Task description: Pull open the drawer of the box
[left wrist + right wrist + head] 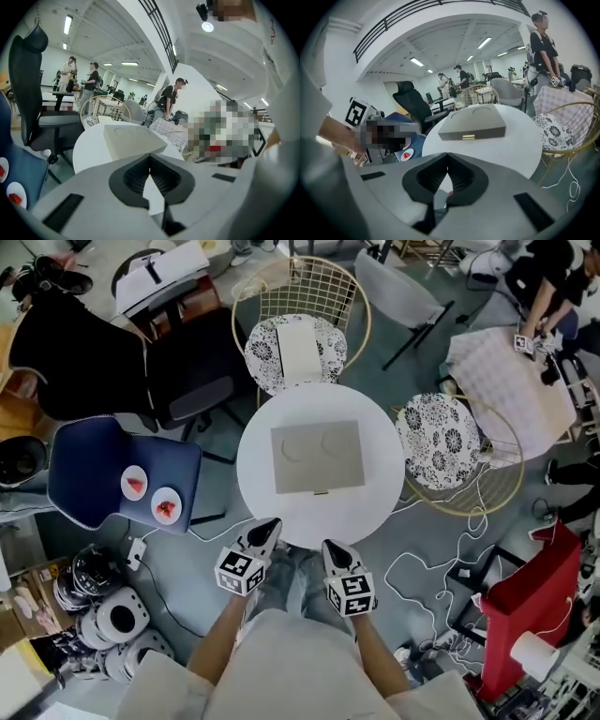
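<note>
A flat beige box [316, 457] lies in the middle of the round white table [258, 479]. Its drawer front faces me with a small brass handle [322, 492] and looks closed. In the right gripper view the box [473, 123] and the handle [468, 137] lie straight ahead. The left gripper view shows one corner of the box [131, 140]. My left gripper [270, 525] and right gripper [330, 547] hang just off the table's near edge, short of the box. Both are shut and hold nothing; the jaw tips meet in the left gripper [150, 157] and the right gripper [447, 157].
Two wire chairs with patterned cushions stand behind the table [295, 351] and to its right [441, 442]. At the left is a blue chair [103, 465] bearing two small plates, with a black office chair [84, 362] behind it. Cables [441, 587] lie on the floor at the right.
</note>
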The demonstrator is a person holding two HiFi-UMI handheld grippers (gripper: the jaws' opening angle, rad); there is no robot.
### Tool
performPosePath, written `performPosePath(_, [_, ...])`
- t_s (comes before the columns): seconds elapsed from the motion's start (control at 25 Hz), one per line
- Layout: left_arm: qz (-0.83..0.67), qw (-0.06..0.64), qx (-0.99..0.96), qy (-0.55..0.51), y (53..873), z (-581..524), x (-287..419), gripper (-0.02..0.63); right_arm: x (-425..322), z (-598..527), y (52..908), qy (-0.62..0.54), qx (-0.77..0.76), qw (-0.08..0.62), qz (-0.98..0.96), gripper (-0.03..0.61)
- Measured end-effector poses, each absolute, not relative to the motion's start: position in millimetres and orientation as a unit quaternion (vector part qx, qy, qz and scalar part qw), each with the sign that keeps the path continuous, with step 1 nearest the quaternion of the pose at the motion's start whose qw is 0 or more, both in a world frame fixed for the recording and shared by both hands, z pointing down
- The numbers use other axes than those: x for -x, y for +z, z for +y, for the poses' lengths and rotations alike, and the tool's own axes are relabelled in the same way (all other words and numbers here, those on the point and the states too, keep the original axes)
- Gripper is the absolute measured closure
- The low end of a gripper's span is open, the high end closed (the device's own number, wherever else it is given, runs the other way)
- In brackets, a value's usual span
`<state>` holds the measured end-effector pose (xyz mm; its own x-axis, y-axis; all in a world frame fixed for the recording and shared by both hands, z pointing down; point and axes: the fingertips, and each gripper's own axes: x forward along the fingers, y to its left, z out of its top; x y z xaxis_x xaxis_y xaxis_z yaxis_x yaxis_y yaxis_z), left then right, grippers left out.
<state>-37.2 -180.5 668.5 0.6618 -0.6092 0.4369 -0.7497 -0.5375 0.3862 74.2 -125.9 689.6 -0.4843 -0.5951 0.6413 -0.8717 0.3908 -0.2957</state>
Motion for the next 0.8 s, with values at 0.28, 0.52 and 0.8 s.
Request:
performPosePath(0.28, [-0.386, 0.300, -0.861, 0.138, 700, -167, 40, 0.603, -69, -93, 717, 0.343, -0.450, 0.241, -0.789, 0.563])
performPosePath(0.52, [-0.390, 0.301, -0.859, 0.139, 716, -181, 44, 0.602, -67, -85, 725, 0.351, -0.449, 0.248, -0.783, 0.563])
performPosePath(0.8, [-0.394, 0.266, -0.867, 0.148, 722, -238, 47, 0.601, -69, -96, 726, 0.351, -0.454, 0.246, -0.781, 0.563])
